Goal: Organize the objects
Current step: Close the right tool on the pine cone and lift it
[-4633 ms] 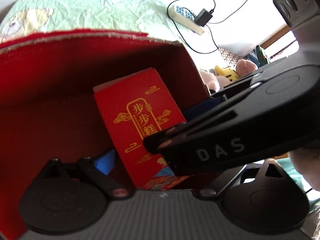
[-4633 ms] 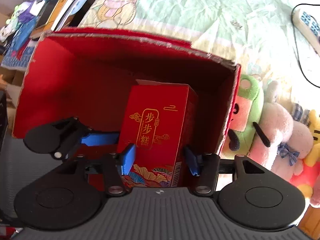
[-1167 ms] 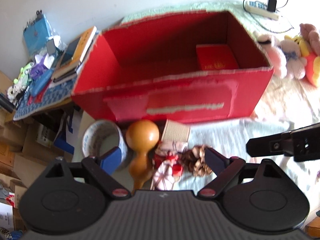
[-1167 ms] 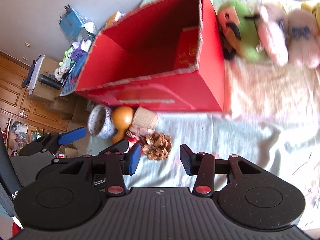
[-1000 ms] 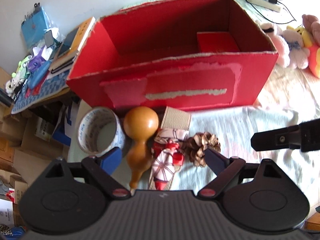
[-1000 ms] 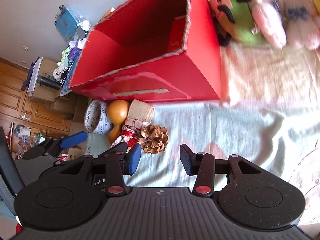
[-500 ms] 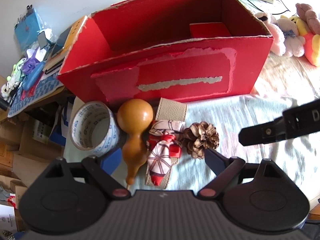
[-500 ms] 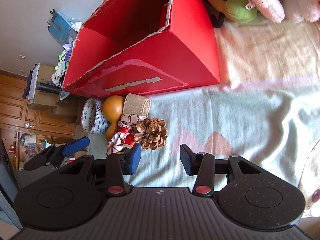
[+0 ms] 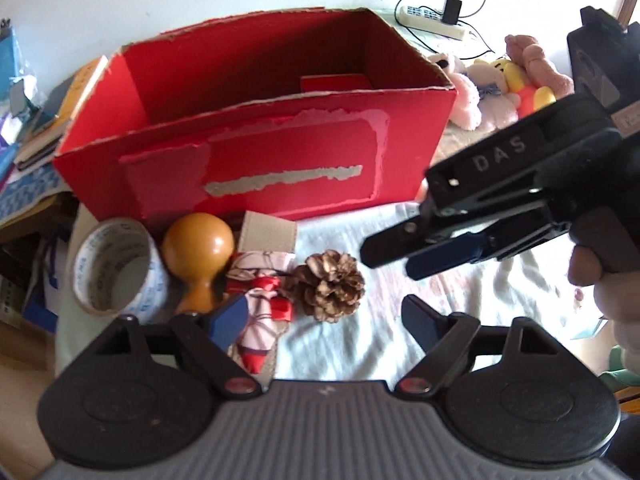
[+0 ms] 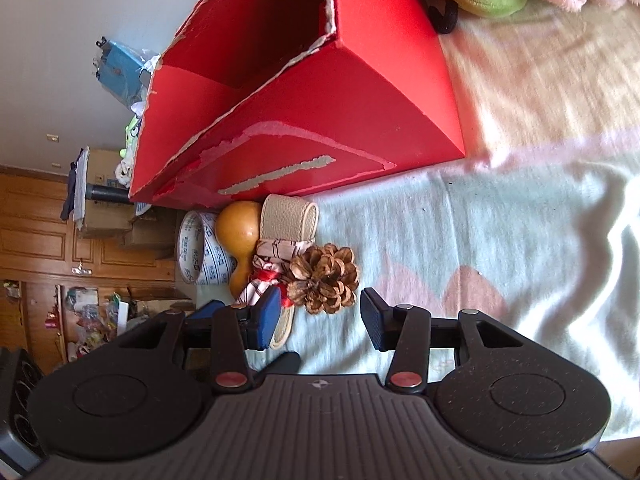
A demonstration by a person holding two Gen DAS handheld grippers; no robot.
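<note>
Left wrist view is showing the left tool (image 9: 324, 314) hanging with its jaws spread wide and nothing between them, just above the near end of the row of loose things on the bed (image 9: 360, 344); since a second ago both tools are pulling back and dropping lower, the red box (image 9: 256, 160) that filled the view seconds earlier now standing well beyond them with the small red carton (image 9: 336, 82) left inside at its far right; that placing looks finished, and the next pick seems to be under way; the right tool (image 10: 320, 318) is likewise open and empty, its fingers straddling the near side of the pine cone (image 10: 324, 278), which is probably the next thing to go; the cone is lying on the blanket just beside the beige pouch with the red bow (image 9: 260, 280), its scales fanning toward the cameras, its long axis hard to judge; the wooden gourd (image 9: 198, 256) is lying with its bulb toward the box and its neck toward the tools; the tape roll (image 9: 116, 268) is sitting left of it, opening up.
</note>
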